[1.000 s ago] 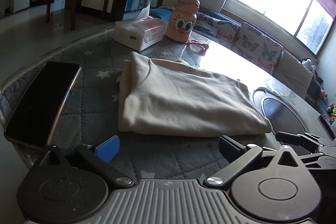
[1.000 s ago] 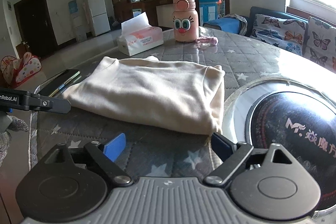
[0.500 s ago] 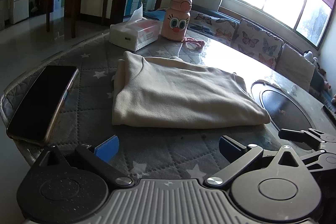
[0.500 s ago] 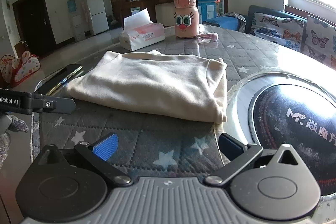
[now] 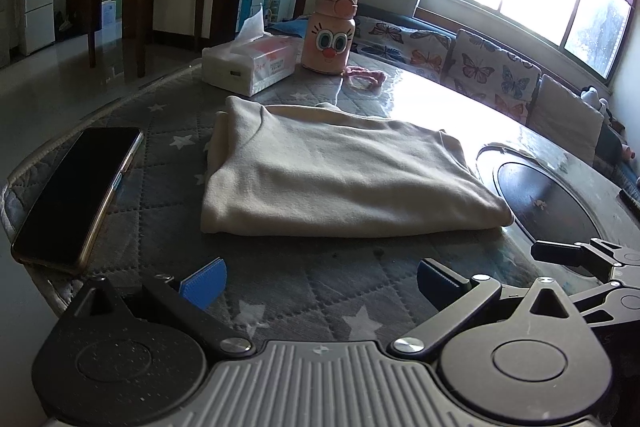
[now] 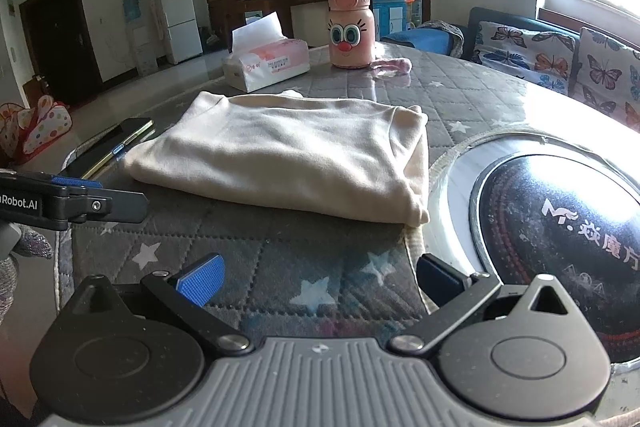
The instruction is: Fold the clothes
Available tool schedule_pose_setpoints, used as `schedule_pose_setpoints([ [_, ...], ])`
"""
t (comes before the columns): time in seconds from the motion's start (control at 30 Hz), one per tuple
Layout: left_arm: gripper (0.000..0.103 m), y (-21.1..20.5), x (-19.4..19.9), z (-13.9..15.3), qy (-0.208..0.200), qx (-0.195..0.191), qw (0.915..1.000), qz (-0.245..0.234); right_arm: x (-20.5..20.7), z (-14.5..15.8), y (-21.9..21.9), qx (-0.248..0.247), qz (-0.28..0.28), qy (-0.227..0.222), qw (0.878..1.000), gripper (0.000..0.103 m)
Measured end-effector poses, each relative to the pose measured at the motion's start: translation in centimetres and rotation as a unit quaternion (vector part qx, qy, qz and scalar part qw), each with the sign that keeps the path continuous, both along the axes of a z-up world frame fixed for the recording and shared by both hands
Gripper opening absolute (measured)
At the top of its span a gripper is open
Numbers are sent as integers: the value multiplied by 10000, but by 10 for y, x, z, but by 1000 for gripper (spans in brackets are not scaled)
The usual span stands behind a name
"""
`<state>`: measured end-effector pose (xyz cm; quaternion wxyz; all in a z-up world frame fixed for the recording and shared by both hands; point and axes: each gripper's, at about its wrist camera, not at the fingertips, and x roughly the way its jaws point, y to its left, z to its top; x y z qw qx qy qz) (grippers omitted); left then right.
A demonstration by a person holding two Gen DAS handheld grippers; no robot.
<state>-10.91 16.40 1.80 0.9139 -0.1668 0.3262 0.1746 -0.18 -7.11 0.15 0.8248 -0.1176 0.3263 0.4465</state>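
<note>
Since retreating: I hold both claws, left claw (image 5: 318, 277) and right claw (image 6: 320, 273), spread and empty.
Garment (image 5: 340, 175): lies folded on worktop (image 5: 160, 187); folding looks complete.

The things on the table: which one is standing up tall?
The pink bottle with the cartoon face stands upright. The cream garment, phone and tissue pack all lie flat.

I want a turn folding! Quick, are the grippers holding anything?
Left gripper: open, holding nothing.
Right gripper: open, holding nothing.
</note>
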Motion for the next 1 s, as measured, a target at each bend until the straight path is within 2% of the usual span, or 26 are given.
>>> schedule_pose_setpoints([
  [1.0,103,-17,5,-5,189,122,9997,-27,-13,-1,-1,-90,62,-59,9999,103],
])
